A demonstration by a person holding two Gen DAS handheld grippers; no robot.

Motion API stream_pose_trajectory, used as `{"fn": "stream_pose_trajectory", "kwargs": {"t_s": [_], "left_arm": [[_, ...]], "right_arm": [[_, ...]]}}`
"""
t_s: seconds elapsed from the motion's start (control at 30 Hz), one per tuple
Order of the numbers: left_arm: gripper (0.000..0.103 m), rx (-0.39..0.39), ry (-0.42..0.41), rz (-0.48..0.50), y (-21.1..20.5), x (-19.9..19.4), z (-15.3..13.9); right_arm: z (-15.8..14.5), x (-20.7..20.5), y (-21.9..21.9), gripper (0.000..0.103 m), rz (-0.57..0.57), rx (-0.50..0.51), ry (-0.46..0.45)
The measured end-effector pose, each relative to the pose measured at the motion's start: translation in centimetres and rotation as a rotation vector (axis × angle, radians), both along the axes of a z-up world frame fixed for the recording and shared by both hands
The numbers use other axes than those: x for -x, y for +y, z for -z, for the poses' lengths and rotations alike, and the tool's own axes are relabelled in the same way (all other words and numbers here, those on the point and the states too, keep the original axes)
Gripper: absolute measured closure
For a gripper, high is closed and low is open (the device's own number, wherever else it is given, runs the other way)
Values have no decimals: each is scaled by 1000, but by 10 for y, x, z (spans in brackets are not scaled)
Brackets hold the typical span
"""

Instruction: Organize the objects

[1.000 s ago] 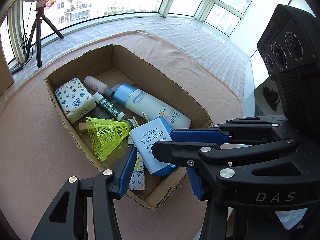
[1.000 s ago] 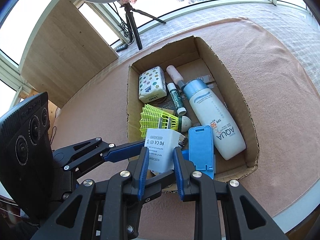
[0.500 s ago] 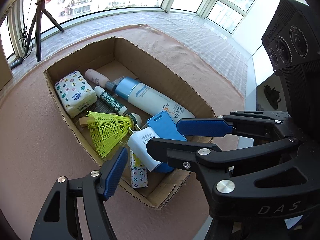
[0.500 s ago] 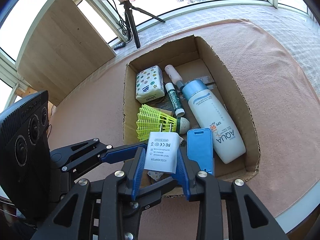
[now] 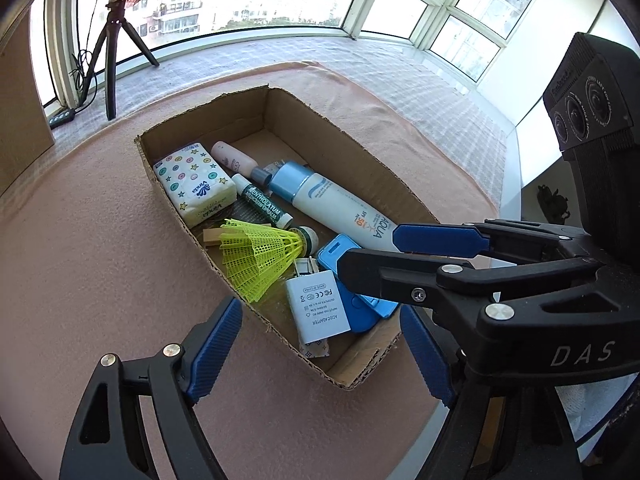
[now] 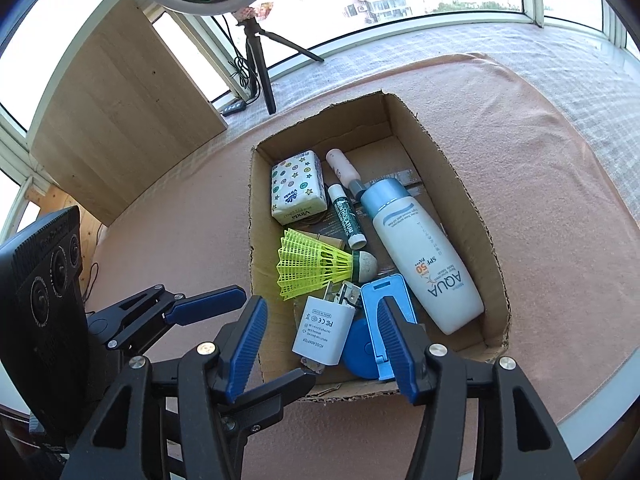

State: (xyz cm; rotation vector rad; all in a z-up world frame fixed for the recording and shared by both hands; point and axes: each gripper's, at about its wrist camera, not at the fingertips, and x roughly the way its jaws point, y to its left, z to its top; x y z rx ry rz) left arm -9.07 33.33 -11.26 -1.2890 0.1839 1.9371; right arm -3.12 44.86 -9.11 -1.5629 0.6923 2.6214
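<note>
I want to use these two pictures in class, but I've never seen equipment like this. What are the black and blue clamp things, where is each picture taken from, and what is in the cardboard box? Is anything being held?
No robot here: a person holds one two-finger tool in each hand, with a wide-angle camera on each looking along its fingers. One picture comes from the left tool, the other from the right tool; each also shows the other tool at its edge.

A cardboard box sits on a pink cloth. In it lie a white charger, a blue case, a yellow shuttlecock, a sunscreen bottle, a tissue pack, a green lip balm and a small pink bottle.

Nothing is held. The right tool's jaws are opening, the charger lying loose below them.
</note>
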Motion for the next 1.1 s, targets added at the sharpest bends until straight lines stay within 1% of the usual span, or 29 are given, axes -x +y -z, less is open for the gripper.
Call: {"fn": "stream_pose_trajectory", "kwargs": {"t_s": [0.2,0.37,0.67,0.7,0.83,1.0,1.1], "left_arm": [[19,9,17,-70,-44,-1,-10],[17,26,32,-160,-93,-2,-19],[15,44,72,-358,-195,-11,-40],[13,47,77,-376,-206,-13,-42],[11,58,113,-453,-245,-21,-52],[8,53,119,-558,-291,-32,-57],[7,68,121,-613,-312,-38,-56]], "right_arm": [[-12,3,-20,49,-17,-7,26],[-21,6,-46,49,-37,-19,49],[-37,11,-118,49,-127,-81,90],[-38,12,-126,49,-135,-83,95],[-43,13,-159,49,-176,-97,110],[-50,11,-200,49,-212,-187,140],[-53,8,-220,49,-231,-217,158]]}}
